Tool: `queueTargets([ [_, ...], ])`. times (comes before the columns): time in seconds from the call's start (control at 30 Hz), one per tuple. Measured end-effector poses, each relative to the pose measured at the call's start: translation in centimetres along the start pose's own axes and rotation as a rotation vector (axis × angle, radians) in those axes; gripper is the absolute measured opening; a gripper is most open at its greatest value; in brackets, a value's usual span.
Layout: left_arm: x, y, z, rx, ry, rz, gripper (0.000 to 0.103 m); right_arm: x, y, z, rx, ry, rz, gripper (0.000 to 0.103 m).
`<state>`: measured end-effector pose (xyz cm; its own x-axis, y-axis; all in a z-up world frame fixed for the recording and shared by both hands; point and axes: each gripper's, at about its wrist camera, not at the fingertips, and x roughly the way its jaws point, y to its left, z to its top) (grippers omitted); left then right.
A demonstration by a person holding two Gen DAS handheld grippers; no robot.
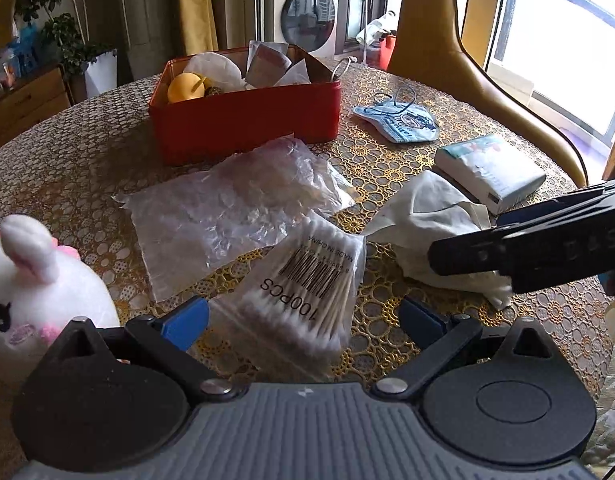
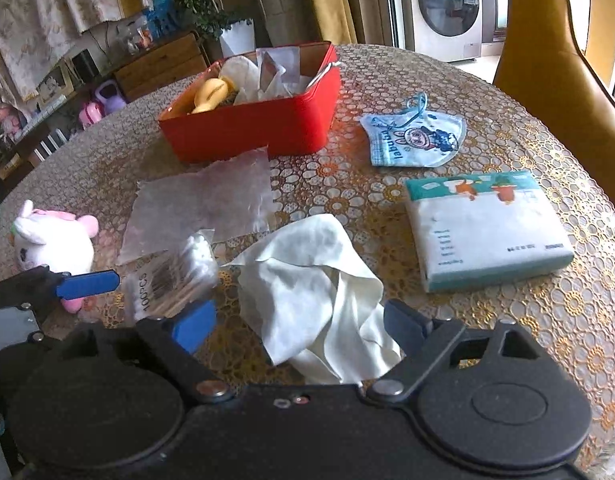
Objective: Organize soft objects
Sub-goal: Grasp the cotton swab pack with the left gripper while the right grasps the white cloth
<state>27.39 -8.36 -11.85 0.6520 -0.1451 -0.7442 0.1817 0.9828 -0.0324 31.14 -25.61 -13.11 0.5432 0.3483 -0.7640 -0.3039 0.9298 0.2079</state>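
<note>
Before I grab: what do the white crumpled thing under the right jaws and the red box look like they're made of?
White cloth: looks like thin soft fabric or a wipe, matte, creased in limp folds. Red box: probably painted metal tin, with a smooth, slightly glossy wall and thin, crisp rim.

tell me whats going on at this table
A person with a gripper in each hand is sorting soft items on a round table. The left gripper is open around a bag of cotton swabs; the right gripper is open over a crumpled white cloth. A red box already holds some things. A face mask, tissue pack, plush toy and clear plastic bag lie outside it.
</note>
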Motion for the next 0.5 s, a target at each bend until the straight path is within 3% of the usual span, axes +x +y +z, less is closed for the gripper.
queueTargets([
  [0.1,0.43,0.04,0.06,0.001,0.01,0.003,0.087,0.56,0.05,0.11,-0.001,0.013,-0.024,0.082],
  [0.5,0.45,0.5,0.44,-0.016,0.003,0.048,0.064,0.99,0.52,0.06,-0.017,0.023,-0.101,0.062],
])
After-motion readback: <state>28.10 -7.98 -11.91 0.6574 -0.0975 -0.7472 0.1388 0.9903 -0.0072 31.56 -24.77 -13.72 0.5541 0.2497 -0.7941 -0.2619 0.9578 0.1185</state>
